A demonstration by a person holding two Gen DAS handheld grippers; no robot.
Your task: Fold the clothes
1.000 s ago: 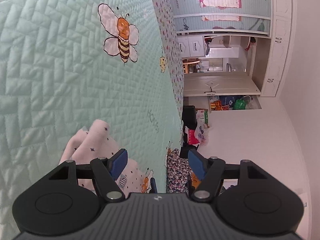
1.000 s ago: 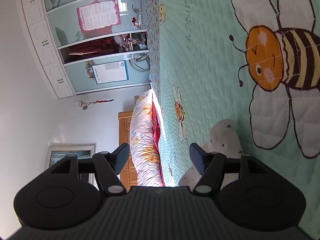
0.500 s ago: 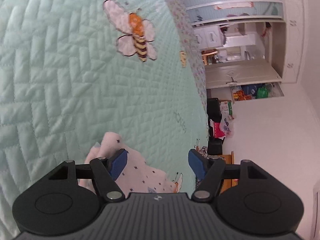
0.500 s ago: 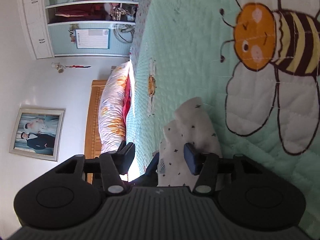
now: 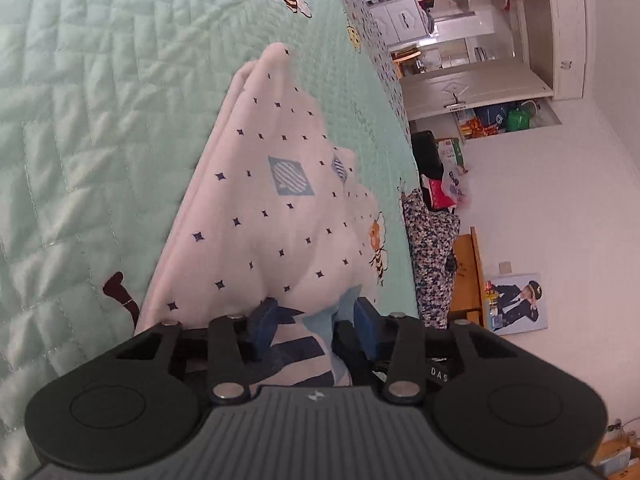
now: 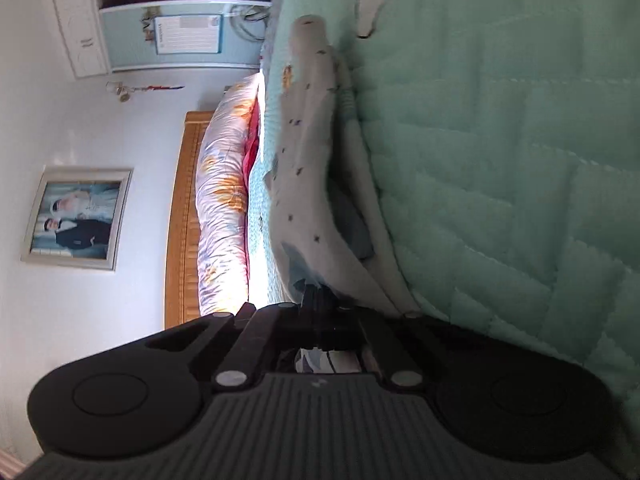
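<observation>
The garment [image 5: 276, 216], white with small dark stars and a striped blue patch, lies on the green quilt [image 5: 92, 128], drawn out into a long tapered shape that runs away from both grippers. From the left wrist it reads as a broad wedge with at least two layers showing along its left edge; from the right wrist it is seen edge-on as a stack of layers with a shadowed gap between them. So the cloth is doubled over at least once, but it is loose and rumpled, not a flat, squared packet. As a judgement, the folding is under way rather than finished: the layers want laying flat and at least one more fold seems left. How many folds are already in it cannot be told.

The left gripper [image 5: 316, 320] sits low at the near end of the garment, pointing along its length. Its blue pads [image 5: 262, 322] stand part-way apart with a bunch of striped cloth between them; they are closing on it or holding it loosely, not pinched tight.

The right gripper [image 6: 320, 312] is turned on its side, close over the quilt [image 6: 500, 160]. Its jaws are drawn together and pinch the near edge of the garment [image 6: 304, 168], which rises off the quilt from that point.
</observation>
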